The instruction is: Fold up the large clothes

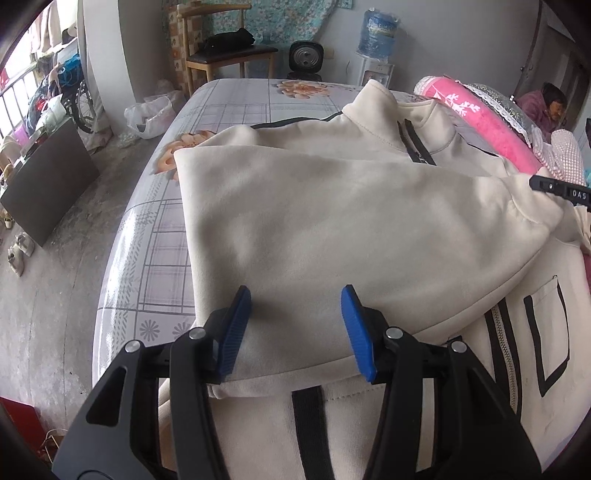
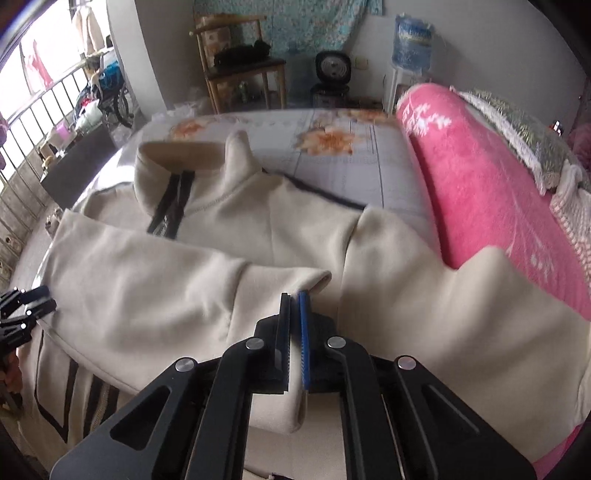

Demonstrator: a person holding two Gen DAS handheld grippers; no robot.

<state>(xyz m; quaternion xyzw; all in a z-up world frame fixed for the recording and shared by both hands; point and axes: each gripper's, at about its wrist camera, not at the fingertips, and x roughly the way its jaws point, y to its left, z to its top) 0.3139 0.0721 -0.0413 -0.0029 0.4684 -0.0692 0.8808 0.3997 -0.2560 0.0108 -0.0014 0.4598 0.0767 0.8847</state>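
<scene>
A cream fleece jacket [image 1: 332, 206] lies spread on the bed [image 1: 236, 107], its stand-up collar toward twelve o'clock, with a black zip, black piping at the shoulders and a black-outlined pocket at four o'clock in the left wrist view. One sleeve [image 2: 147, 288] is folded across the chest; its cuff end lies just ahead of the right gripper [image 2: 293, 295], whose jaws are pressed together with no cloth seen between them. The left gripper [image 1: 295, 295] hovers over the folded sleeve, jaws apart, gripping nothing. A rolled pink blanket [image 2: 480, 177] lies along the bed at two o'clock. Beyond the bed, a chair [image 1: 229, 55] carries a dark bundle, and a water bottle [image 1: 376, 33] sits on its dispenser.
</scene>
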